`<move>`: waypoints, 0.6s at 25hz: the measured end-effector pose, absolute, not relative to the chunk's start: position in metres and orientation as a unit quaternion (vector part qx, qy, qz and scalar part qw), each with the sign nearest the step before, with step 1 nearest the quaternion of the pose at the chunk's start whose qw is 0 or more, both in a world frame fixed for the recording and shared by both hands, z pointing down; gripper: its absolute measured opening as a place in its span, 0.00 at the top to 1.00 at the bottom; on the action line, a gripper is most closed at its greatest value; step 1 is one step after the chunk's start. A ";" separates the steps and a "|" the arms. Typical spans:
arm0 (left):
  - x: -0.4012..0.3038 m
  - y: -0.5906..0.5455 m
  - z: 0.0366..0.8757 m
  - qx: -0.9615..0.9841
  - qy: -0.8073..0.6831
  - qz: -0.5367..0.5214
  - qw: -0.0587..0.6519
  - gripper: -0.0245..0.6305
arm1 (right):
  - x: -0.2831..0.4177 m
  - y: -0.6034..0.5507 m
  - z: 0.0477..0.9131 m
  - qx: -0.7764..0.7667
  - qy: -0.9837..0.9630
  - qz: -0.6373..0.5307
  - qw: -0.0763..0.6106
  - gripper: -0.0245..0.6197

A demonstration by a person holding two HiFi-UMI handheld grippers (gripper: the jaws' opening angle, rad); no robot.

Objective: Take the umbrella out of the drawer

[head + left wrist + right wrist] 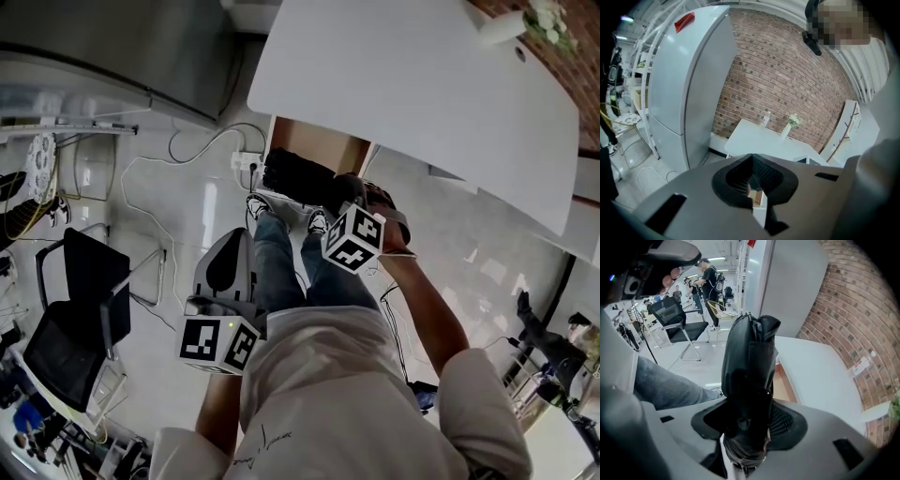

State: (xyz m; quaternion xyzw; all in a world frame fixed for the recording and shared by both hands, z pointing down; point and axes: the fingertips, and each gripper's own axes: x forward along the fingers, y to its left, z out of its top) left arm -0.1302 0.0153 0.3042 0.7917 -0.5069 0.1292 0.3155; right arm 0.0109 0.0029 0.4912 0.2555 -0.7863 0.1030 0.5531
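The pale tiled floor (187, 216) filled most of the head view, with a grey refrigerator (689, 93) standing against the brick wall (787, 79). A white table (412, 84) overhung the open drawer (314, 141), whose brown inside showed just under the table's edge. The person's jeans-clad legs (281, 272) stood directly in front of that drawer, shoes close to it. A black office chair (75, 309) sat off to the left, well apart.

The folded black umbrella (747, 380) was out of the drawer, clamped at its lower end between the jaws of the right gripper (746, 425) and pointing towards the table. The left gripper (757, 197) hung at the person's side, jaws closed together on nothing. A power strip (246, 161) with a trailing white cable lay beside the drawer.
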 end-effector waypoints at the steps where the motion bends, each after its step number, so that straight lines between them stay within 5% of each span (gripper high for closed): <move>1: -0.129 0.016 0.303 0.793 -0.506 0.129 0.315 0.94 | 0.012 0.003 0.489 0.257 -0.787 0.104 0.552 0.60; 15: -0.124 0.025 0.289 0.796 -0.510 0.122 0.302 0.94 | 0.020 0.007 0.458 0.281 -0.791 0.110 0.531 0.60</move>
